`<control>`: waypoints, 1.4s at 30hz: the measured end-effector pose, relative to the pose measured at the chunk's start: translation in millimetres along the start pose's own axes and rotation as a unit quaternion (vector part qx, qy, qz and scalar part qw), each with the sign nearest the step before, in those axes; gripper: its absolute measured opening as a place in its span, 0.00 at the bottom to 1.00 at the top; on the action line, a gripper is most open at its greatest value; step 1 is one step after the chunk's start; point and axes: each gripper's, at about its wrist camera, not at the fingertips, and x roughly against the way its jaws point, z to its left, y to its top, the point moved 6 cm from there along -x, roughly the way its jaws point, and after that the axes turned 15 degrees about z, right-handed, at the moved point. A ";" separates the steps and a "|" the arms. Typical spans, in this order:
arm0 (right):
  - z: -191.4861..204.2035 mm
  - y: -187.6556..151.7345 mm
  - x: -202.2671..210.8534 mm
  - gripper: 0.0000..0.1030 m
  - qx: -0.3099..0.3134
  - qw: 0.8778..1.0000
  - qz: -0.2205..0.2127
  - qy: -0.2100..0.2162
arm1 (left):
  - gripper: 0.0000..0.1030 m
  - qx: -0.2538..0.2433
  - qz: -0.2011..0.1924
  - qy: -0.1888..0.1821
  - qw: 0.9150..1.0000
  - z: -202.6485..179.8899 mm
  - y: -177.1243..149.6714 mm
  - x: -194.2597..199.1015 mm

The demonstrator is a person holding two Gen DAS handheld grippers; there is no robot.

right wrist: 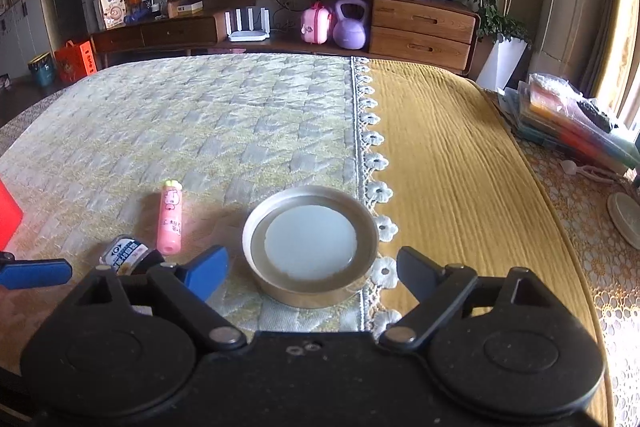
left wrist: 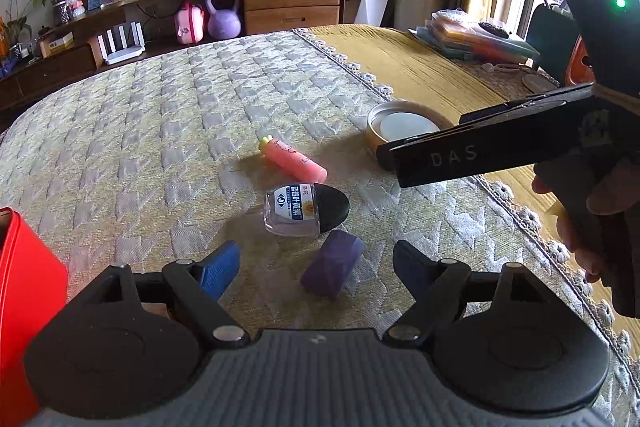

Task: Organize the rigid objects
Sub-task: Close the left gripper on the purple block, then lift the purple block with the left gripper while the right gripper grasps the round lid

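Two claws hang released: the left claw (left wrist: 316,267) just above a purple block (left wrist: 332,269), the right claw (right wrist: 312,273) flanking a round tin (right wrist: 310,247).

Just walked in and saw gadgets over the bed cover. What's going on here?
A person is tidying small items on a quilted cover, a two-finger gripper in each hand. The left gripper hangs open over a purple block, beside a small clear bottle with a black cap and a pink tube. The right gripper is open around a round metal tin lid, not gripping. A red box waits at the left.
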 end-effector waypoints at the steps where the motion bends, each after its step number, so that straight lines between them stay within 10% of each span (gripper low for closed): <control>1: 0.8 0.5 -2.0 0.84 0.003 1.000 0.001 -0.002 | 0.81 -0.001 -0.002 0.003 1.000 0.1 -0.1 -0.7; 20: 2.5 -4.4 -7.4 0.73 -0.016 1.000 -0.007 -0.006 | 0.20 -0.041 -0.011 -0.009 0.999 -13.9 -5.9 -0.4; 42: 42.5 -52.0 85.3 0.73 0.000 0.999 -0.005 0.037 | 0.20 0.017 -0.007 -0.010 1.000 14.3 -36.6 62.3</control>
